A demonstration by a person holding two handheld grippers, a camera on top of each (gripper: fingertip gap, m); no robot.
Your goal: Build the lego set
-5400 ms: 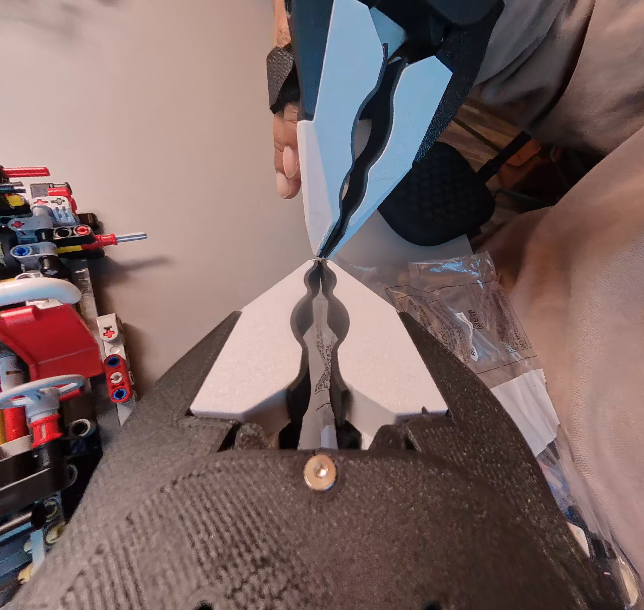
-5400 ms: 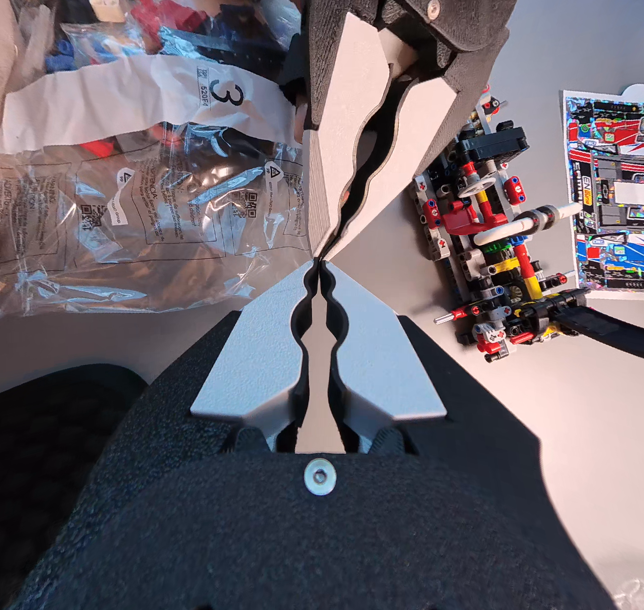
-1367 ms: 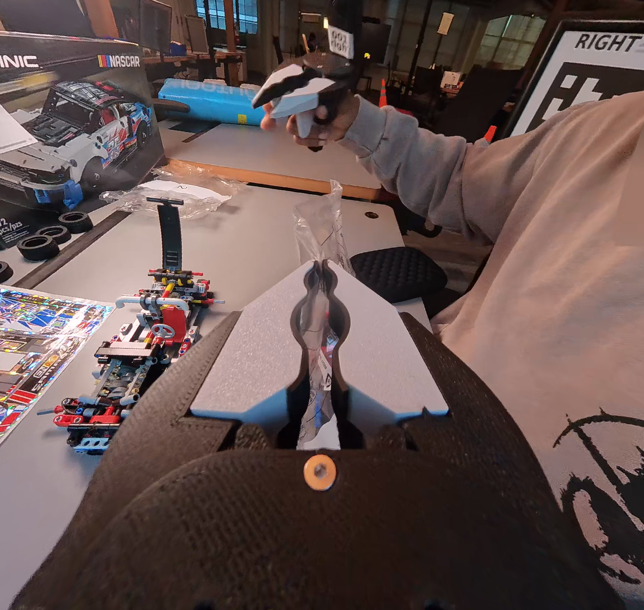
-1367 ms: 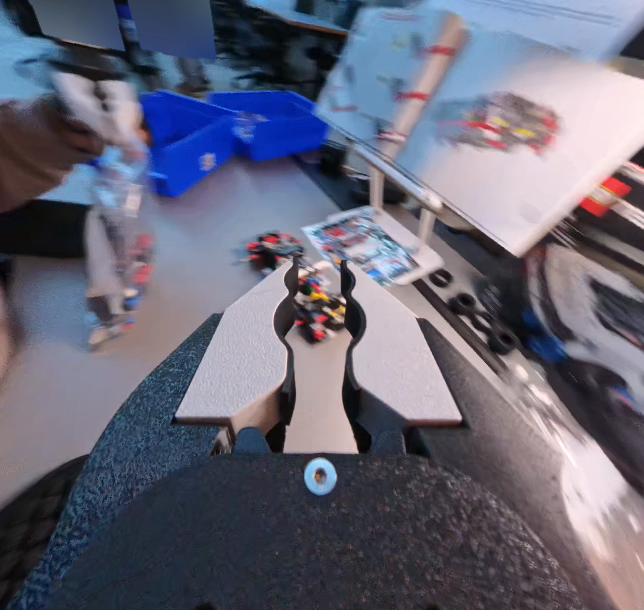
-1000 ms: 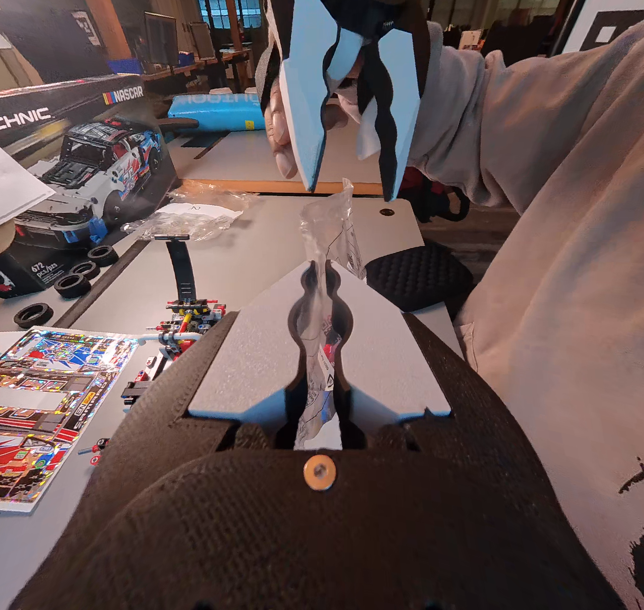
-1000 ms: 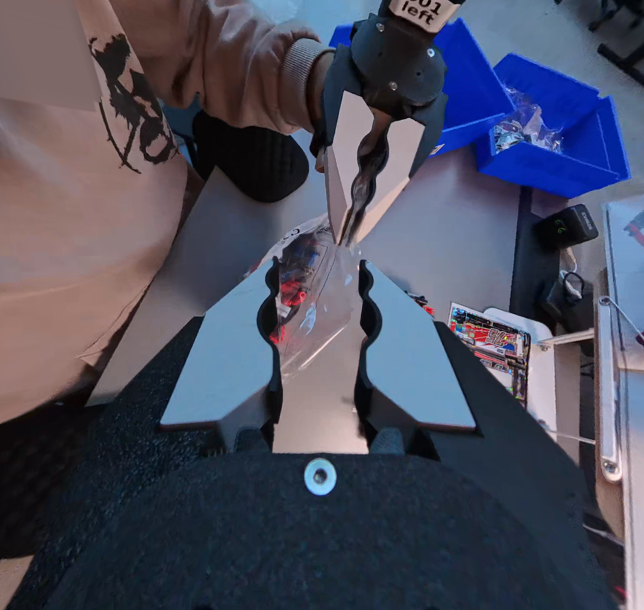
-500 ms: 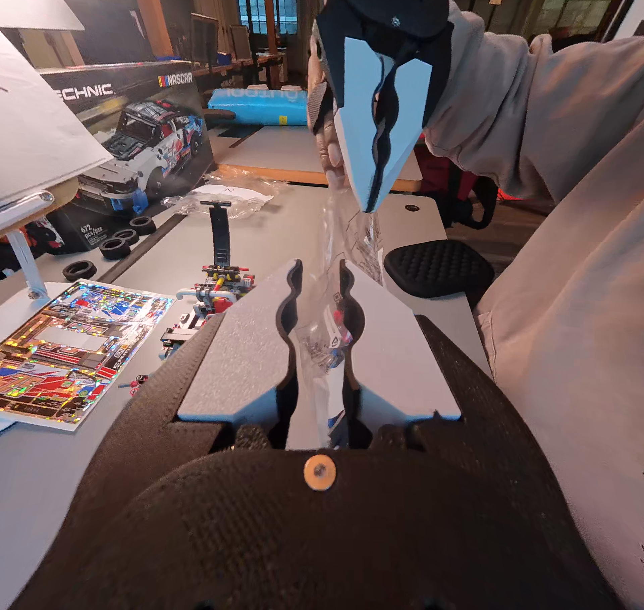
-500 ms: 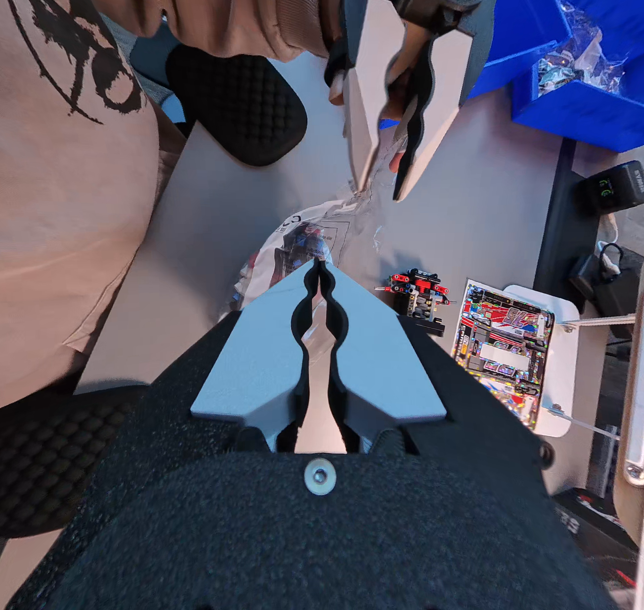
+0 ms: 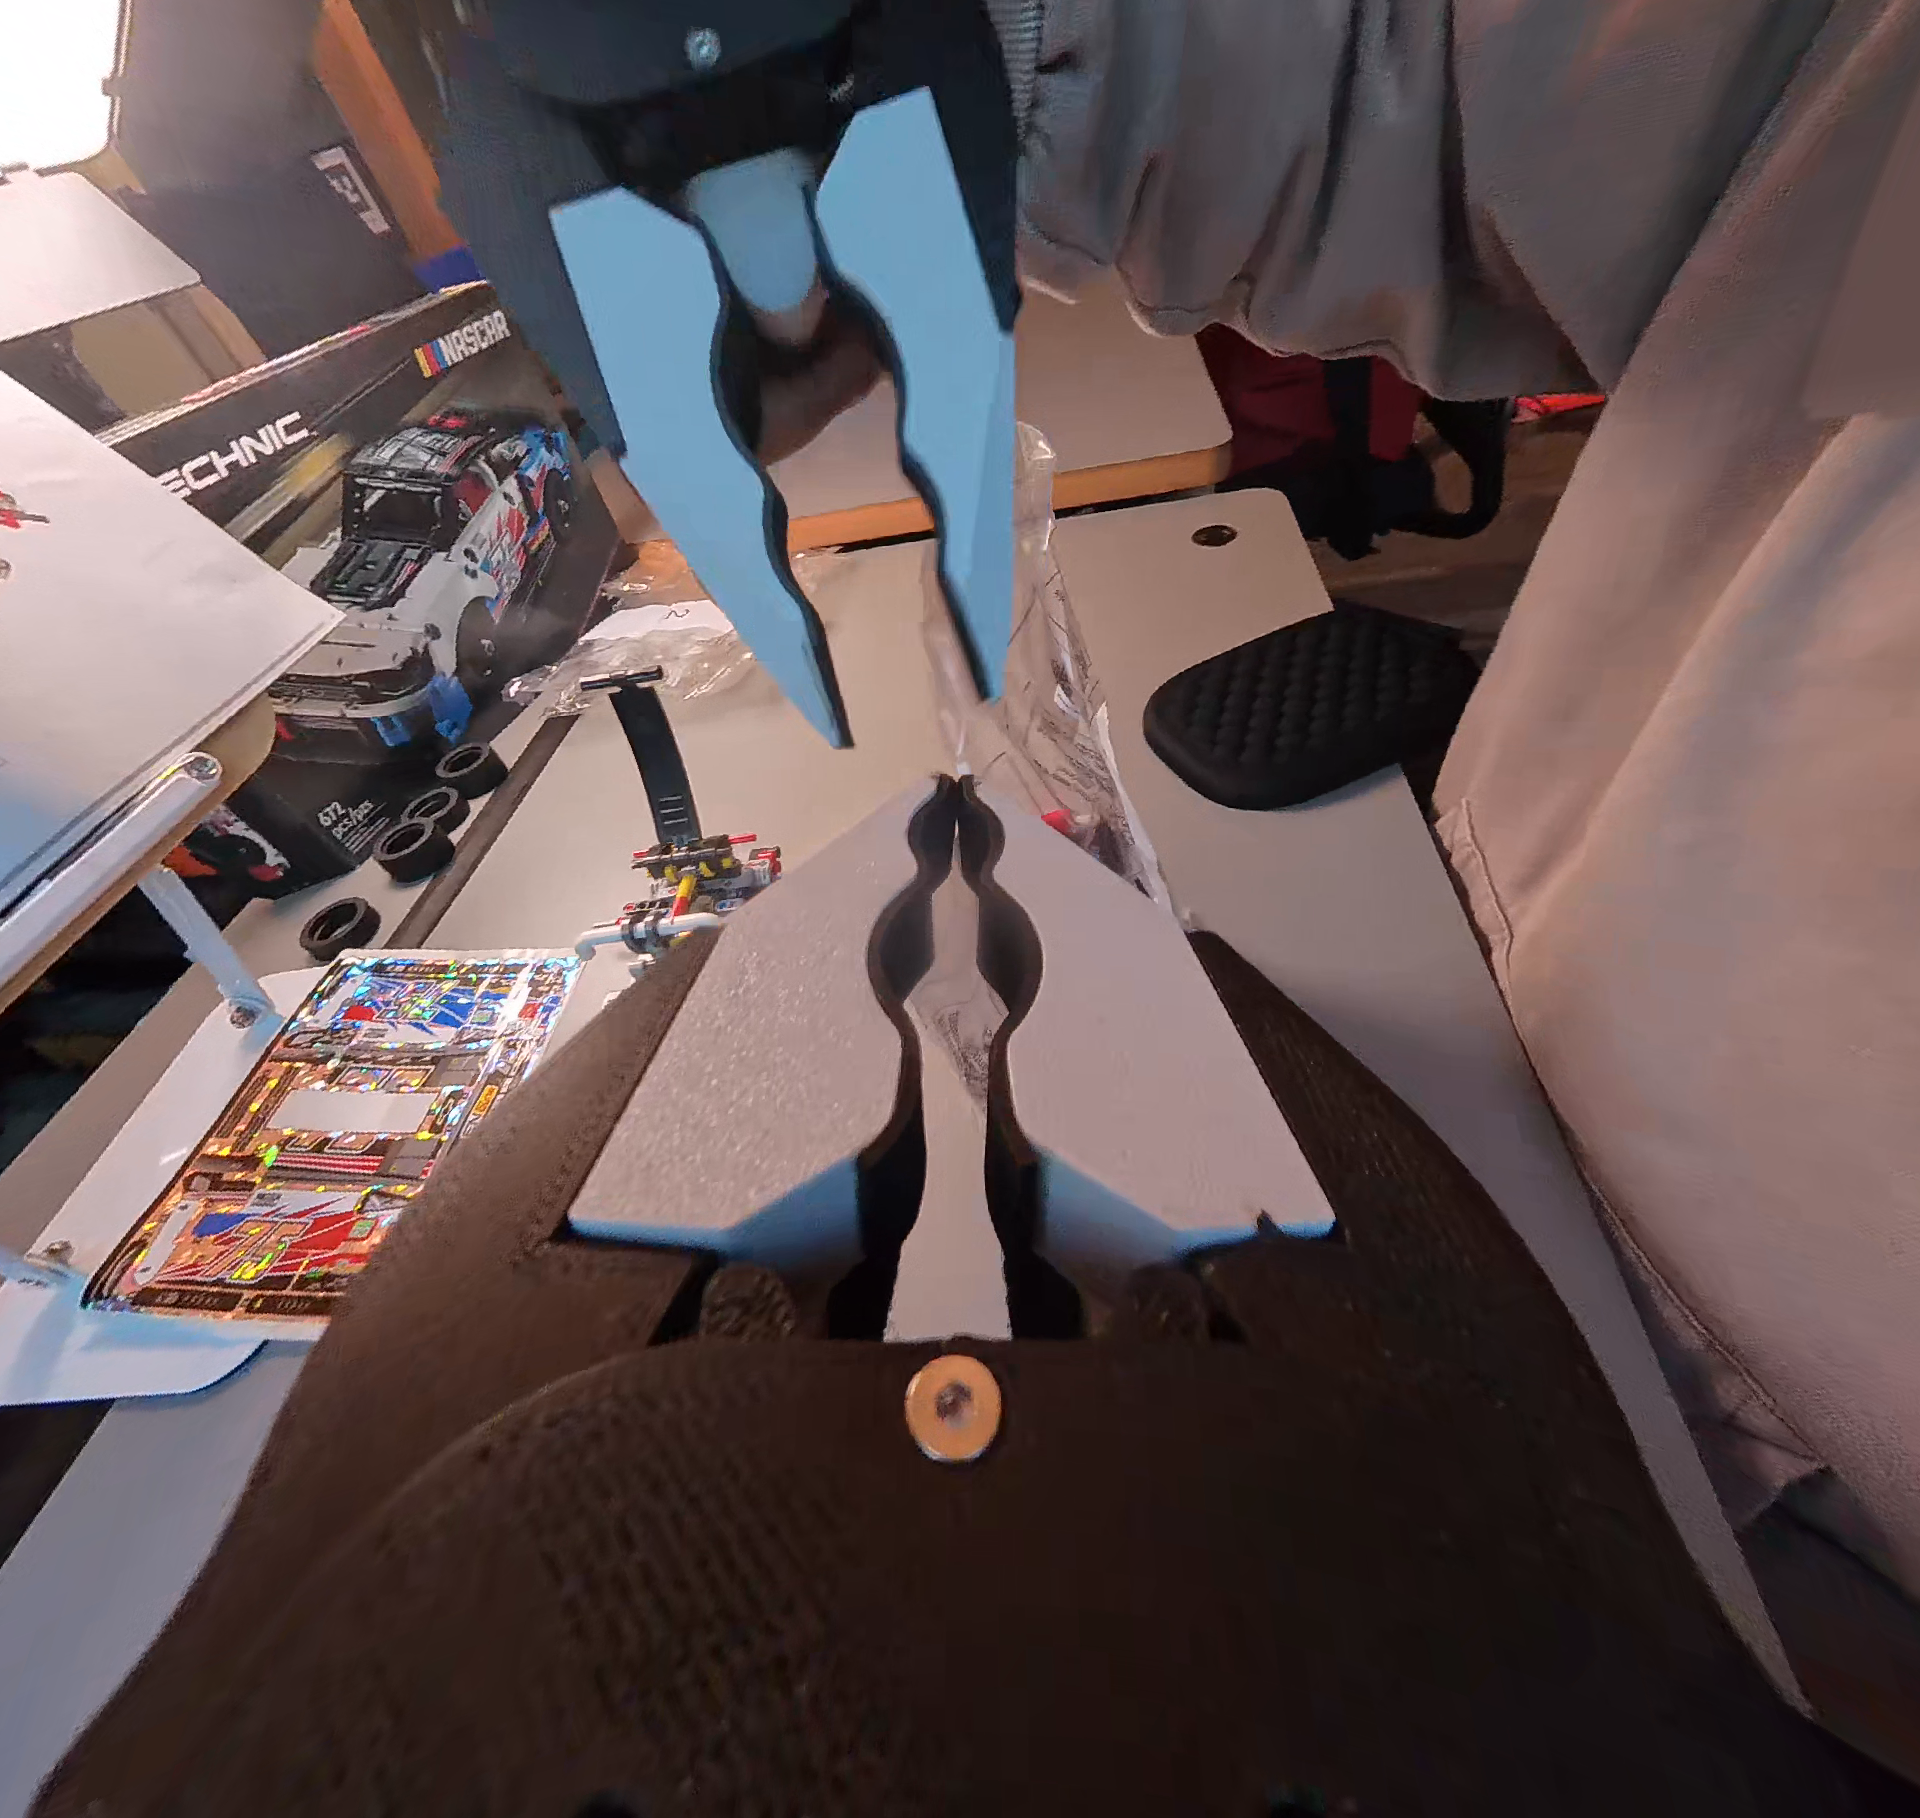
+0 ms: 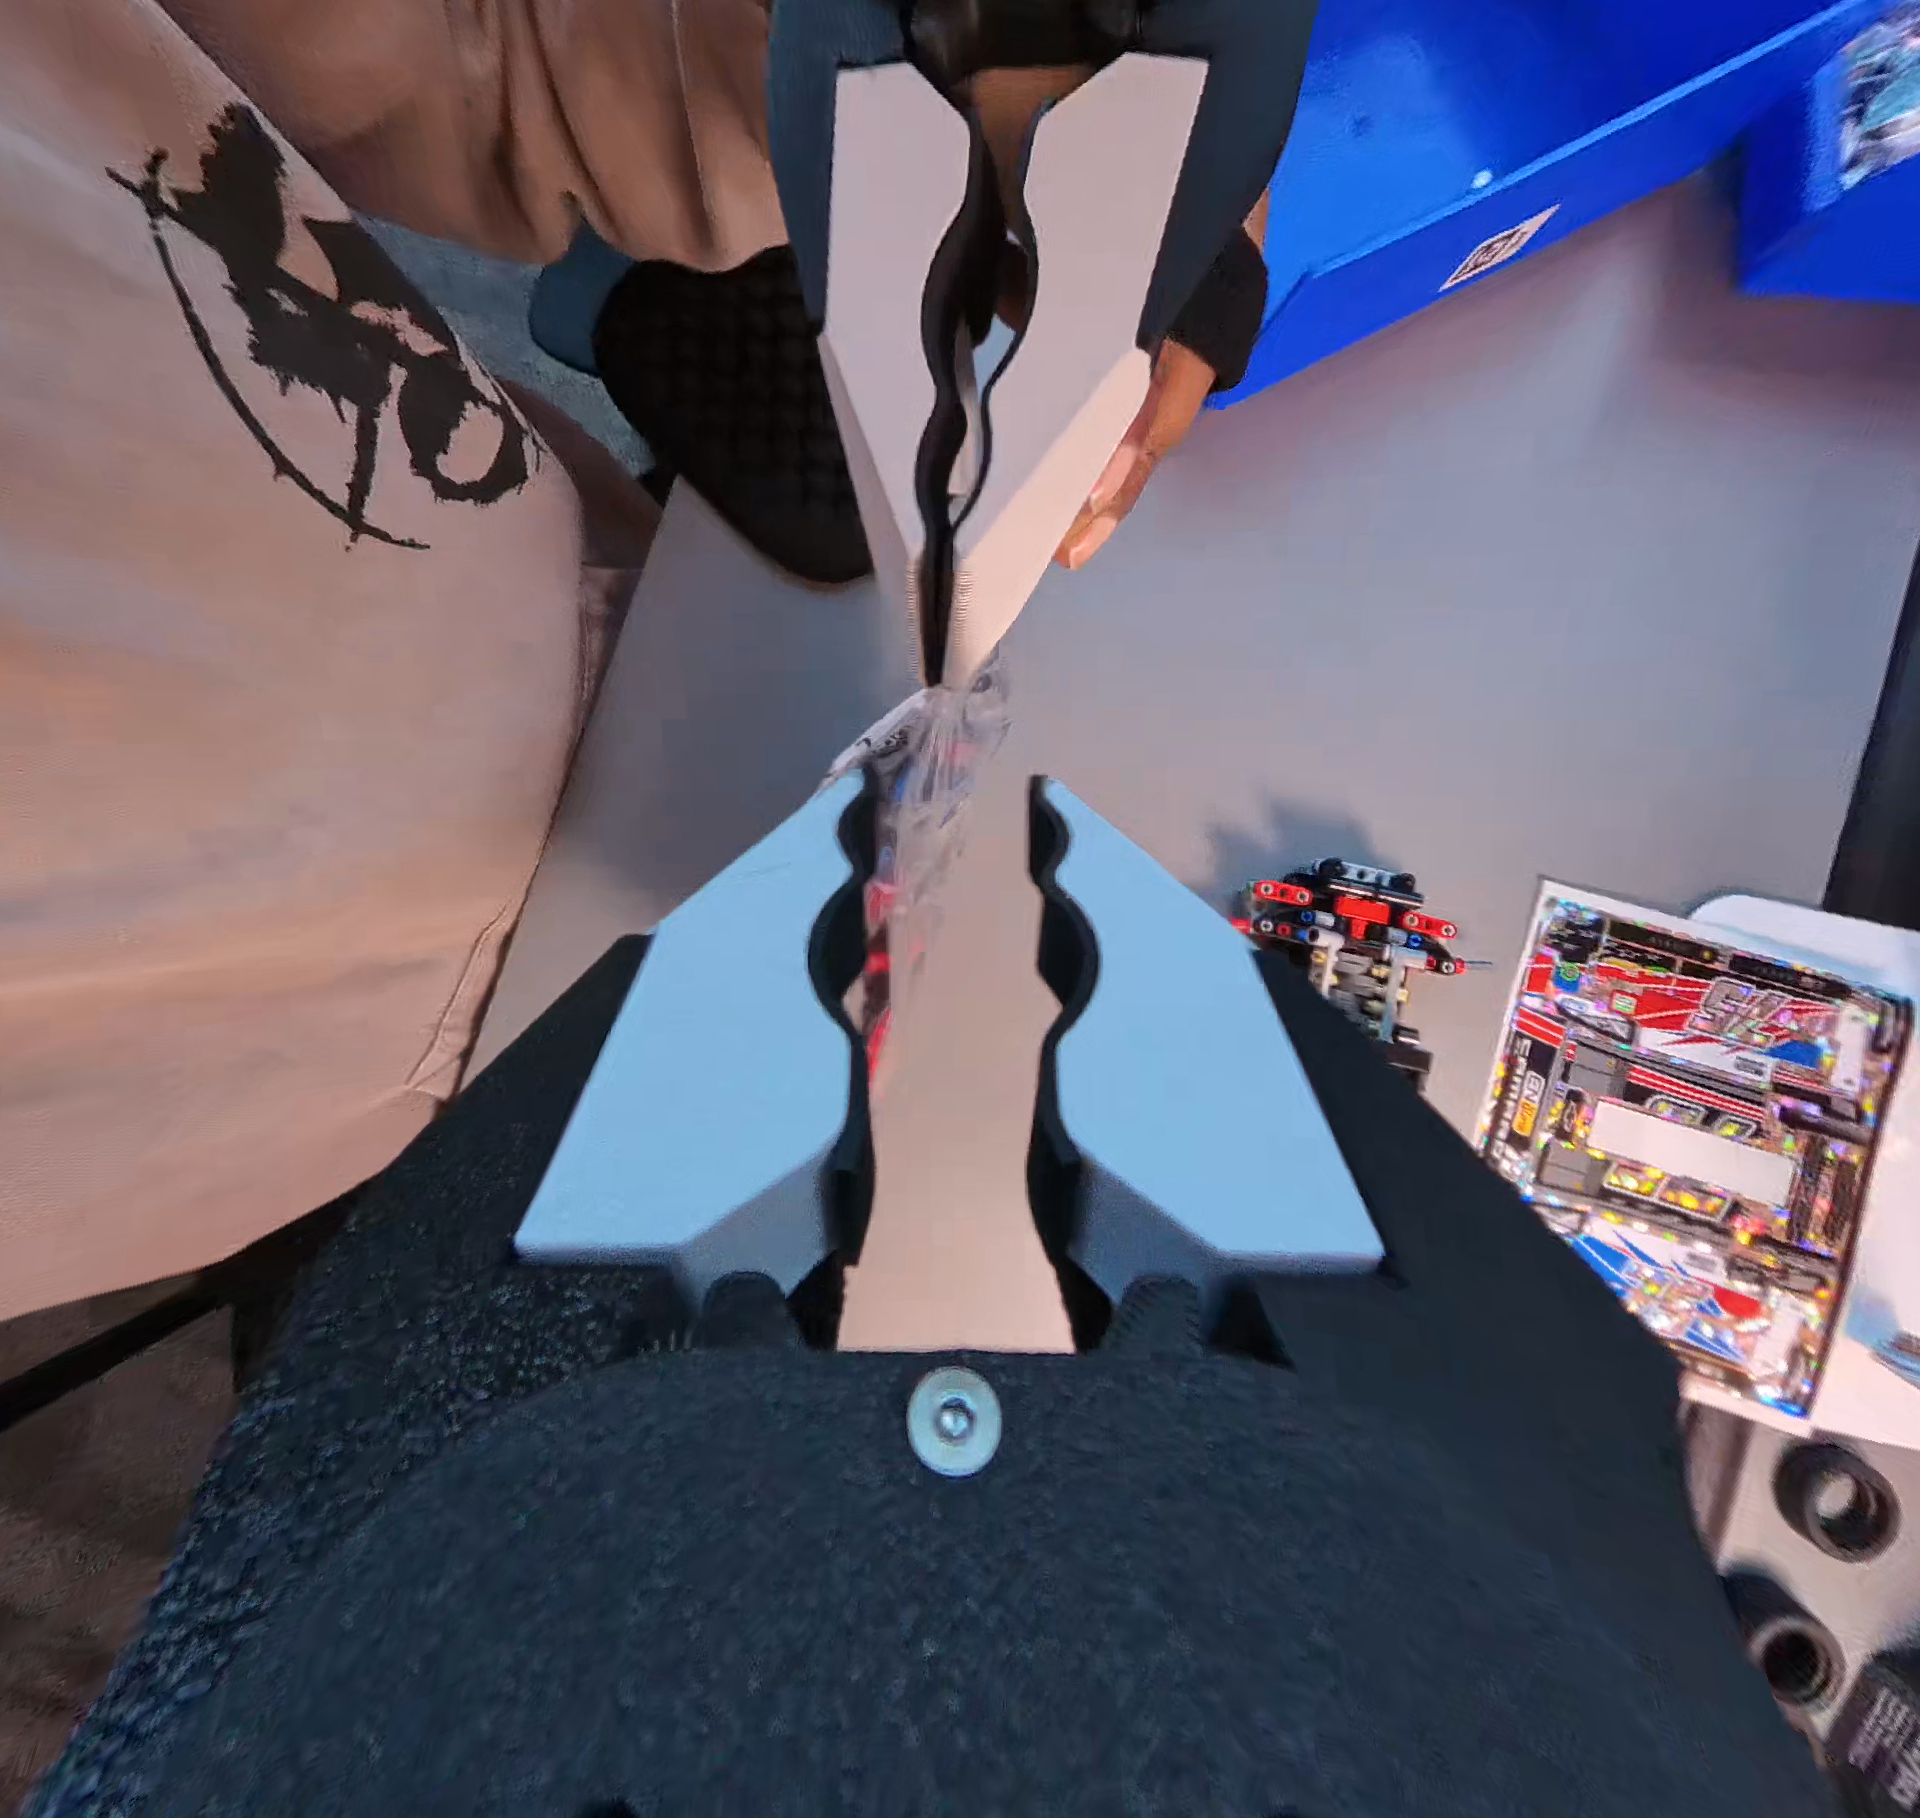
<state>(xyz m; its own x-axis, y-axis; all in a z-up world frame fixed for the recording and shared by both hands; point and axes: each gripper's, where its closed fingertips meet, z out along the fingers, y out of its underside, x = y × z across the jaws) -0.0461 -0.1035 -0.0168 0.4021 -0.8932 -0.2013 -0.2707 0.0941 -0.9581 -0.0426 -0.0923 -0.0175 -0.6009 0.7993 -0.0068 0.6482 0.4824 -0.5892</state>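
A clear plastic bag [image 9: 1049, 646] of small red, blue and black Lego parts hangs in the air above the grey table [image 9: 1278, 937]. My left gripper [image 9: 956, 781] is shut on the bag's top edge. In the right wrist view it [image 10: 940, 672] comes down from above, pinching the bag [image 10: 935, 740]. My right gripper [image 10: 951, 786] is open, with the bag hanging beside its left finger. In the left wrist view it [image 9: 909, 714] is open just above my left fingertips. The part-built Lego car chassis [image 9: 691, 869] lies on the table, also in the right wrist view [image 10: 1351, 937].
A shiny sticker sheet [image 9: 343, 1114] lies left of the chassis. The set's box [image 9: 395, 480], loose black tyres [image 9: 416, 833] and an instruction booklet on a stand [image 9: 104, 605] are farther left. Blue bins [image 10: 1507, 106] stand behind. A black pad [image 9: 1309, 708] and the person's sweatshirt [image 9: 1662, 833] are at the right.
Half a second ago my right gripper was shut on the bag's top and my left was open around it. Now my left has shut on the bag and my right has opened.
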